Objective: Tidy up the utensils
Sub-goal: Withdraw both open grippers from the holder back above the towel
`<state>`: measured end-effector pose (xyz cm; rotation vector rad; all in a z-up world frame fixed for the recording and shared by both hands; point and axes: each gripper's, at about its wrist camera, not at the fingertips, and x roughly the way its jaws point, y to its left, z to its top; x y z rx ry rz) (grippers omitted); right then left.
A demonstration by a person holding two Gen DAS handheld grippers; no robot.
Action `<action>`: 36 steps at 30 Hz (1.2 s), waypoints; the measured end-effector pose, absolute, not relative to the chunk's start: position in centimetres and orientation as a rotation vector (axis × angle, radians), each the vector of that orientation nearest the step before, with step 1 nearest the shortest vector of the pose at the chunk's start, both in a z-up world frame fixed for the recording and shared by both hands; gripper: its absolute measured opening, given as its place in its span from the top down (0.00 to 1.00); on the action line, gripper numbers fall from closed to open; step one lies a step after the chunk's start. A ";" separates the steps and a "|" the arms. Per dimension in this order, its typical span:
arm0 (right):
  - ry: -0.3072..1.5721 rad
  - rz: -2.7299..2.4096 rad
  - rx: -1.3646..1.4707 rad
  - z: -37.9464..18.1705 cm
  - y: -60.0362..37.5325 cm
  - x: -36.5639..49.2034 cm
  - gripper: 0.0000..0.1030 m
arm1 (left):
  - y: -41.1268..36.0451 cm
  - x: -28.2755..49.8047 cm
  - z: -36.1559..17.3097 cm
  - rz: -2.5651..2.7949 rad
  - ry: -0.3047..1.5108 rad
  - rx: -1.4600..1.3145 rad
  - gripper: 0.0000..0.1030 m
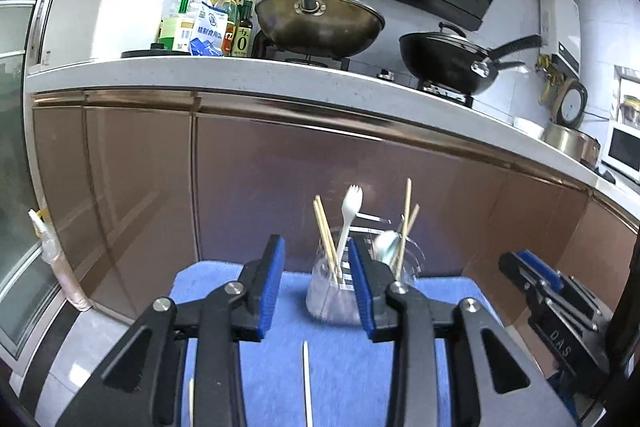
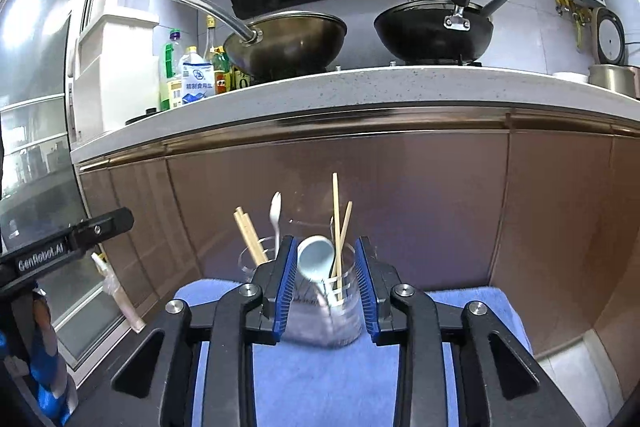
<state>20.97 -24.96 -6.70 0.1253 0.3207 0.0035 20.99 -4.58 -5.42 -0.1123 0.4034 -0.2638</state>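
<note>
Two clear glass cups stand on a blue mat [image 1: 340, 359]. In the left wrist view the nearer cup [image 1: 328, 297] holds wooden chopsticks [image 1: 326, 237] and a white plastic fork [image 1: 349, 215]; the other cup holds a pale blue spoon [image 1: 386, 245] and more chopsticks [image 1: 406, 223]. One loose chopstick [image 1: 306, 383] lies on the mat below my open, empty left gripper [image 1: 318, 291]. My right gripper [image 2: 326, 291] is open around the cup [image 2: 324, 311] with the blue spoon [image 2: 316, 259] and chopsticks [image 2: 339, 231], not gripping it. The other cup [image 2: 256, 263] stands behind on the left.
Brown cabinet doors [image 2: 360, 195] stand close behind the mat under a white countertop [image 2: 360, 83]. A steel wok [image 2: 288, 39], a black pan [image 2: 434, 31] and bottles [image 2: 192, 75] sit on the counter. The left gripper's body [image 2: 60, 247] shows at the right wrist view's left edge.
</note>
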 end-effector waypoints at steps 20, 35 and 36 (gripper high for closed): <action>0.330 -0.063 0.089 -5.1 -22.3 8.6 0.49 | -0.8 7.8 -2.9 -0.230 0.326 -0.063 0.58; 0.293 -0.114 0.085 -3.9 -22.8 3.8 0.47 | 0.3 3.2 -2.8 -0.223 0.308 -0.043 0.58; 0.296 -0.127 0.080 -3.9 -22.8 3.6 0.45 | 0.3 3.1 -3.0 -0.221 0.313 -0.044 0.58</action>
